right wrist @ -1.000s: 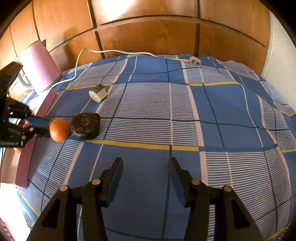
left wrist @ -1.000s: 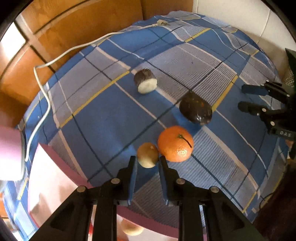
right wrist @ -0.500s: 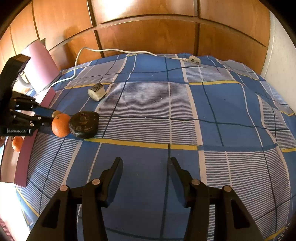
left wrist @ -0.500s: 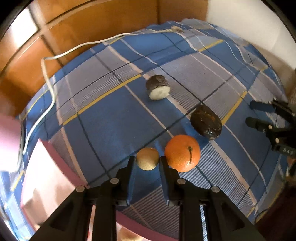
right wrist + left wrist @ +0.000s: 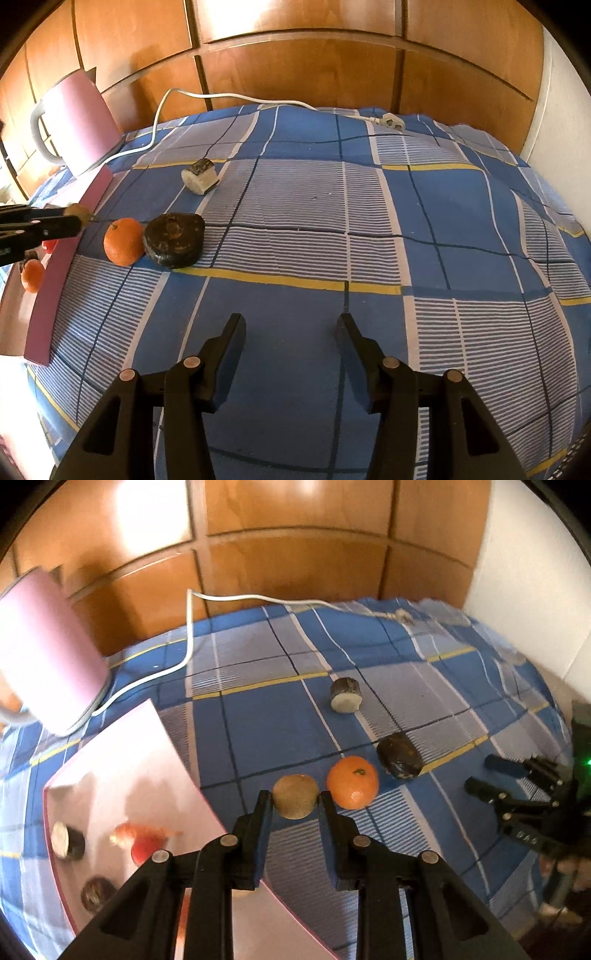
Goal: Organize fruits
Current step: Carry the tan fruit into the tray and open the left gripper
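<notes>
One checked blue bedspread [image 5: 369, 229] carries everything. At its left edge sits a pink tray [image 5: 122, 775] with several fruits inside, a pink kettle [image 5: 79, 114] behind it. On the cloth lie a dark flattened fruit [image 5: 173, 240], touching an orange [image 5: 123, 242], and farther back a cut brown piece with a pale face [image 5: 201, 176]. The left gripper [image 5: 295, 805] is clamped on a small brown kiwi-like fruit [image 5: 295, 795], just beside the orange at the tray's edge. The right gripper [image 5: 290, 332] hangs parted, empty, over bare cloth.
</notes>
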Action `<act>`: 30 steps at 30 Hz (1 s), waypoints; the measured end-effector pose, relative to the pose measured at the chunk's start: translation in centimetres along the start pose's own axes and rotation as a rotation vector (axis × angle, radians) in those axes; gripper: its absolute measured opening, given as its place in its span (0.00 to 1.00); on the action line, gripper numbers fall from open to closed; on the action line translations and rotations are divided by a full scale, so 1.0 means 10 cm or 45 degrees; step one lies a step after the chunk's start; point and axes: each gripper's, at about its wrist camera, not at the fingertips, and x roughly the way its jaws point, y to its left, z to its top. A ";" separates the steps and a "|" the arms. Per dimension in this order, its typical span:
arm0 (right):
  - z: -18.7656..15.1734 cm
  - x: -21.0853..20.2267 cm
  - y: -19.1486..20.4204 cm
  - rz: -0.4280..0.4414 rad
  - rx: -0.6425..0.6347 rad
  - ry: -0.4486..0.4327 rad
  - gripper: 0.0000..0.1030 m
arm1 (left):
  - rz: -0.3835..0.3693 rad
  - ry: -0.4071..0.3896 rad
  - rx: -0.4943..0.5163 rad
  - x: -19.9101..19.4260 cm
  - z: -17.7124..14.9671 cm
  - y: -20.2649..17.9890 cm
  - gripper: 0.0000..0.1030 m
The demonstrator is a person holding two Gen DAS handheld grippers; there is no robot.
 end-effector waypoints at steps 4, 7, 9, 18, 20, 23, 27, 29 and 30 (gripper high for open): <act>-0.02 0.00 0.03 -0.020 -0.021 -0.003 0.50 | 0.014 -0.050 -0.050 -0.12 -0.09 -0.04 0.24; -0.02 0.00 0.03 -0.022 -0.020 -0.004 0.50 | 0.016 -0.085 -0.104 -0.23 -0.15 -0.05 0.24; -0.02 0.01 0.03 -0.024 -0.020 -0.004 0.50 | 0.008 -0.106 -0.153 -0.29 -0.17 -0.04 0.24; -0.05 0.01 0.05 -0.027 -0.029 -0.026 0.54 | -0.004 -0.156 -0.242 -0.50 -0.29 -0.03 0.24; -0.05 0.02 0.05 -0.018 -0.026 -0.027 0.62 | -0.004 -0.167 -0.268 -0.55 -0.32 -0.01 0.24; -0.05 0.03 0.07 -0.010 -0.029 -0.028 0.73 | 0.009 -0.192 -0.303 -0.62 -0.36 0.02 0.24; -0.08 0.04 0.10 -0.005 -0.032 -0.052 0.78 | 0.048 -0.233 -0.357 -0.75 -0.42 0.09 0.24; -0.10 0.05 0.11 -0.001 -0.027 -0.070 0.81 | 0.081 -0.252 -0.382 -0.80 -0.45 0.12 0.24; -0.12 0.05 0.12 -0.003 -0.029 -0.084 0.82 | 0.086 -0.257 -0.396 -0.82 -0.47 0.15 0.24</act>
